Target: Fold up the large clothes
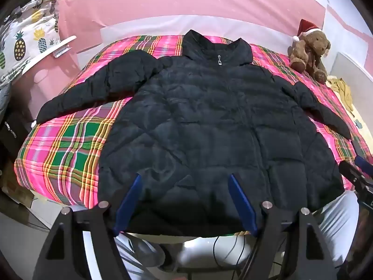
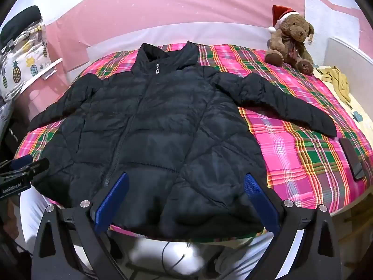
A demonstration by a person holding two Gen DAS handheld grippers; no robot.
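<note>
Black puffer jacket (image 1: 209, 121) spread flat on plaid bed (image 1: 70, 154), zipped, sleeves out, so ready for first fold. My left gripper (image 1: 184, 182) and right gripper (image 2: 186, 182) hover over hem, jaws wide open, holding nothing yet

A bedroom in a home: a bed (image 2: 303, 163) under a pink, green and yellow plaid cover sits against a pink wall (image 2: 174, 11). A teddy bear (image 2: 291, 42) in a Santa hat sits at the bed's far right corner, and pineapple-print bedding (image 1: 25, 44) is piled past its left edge.
</note>
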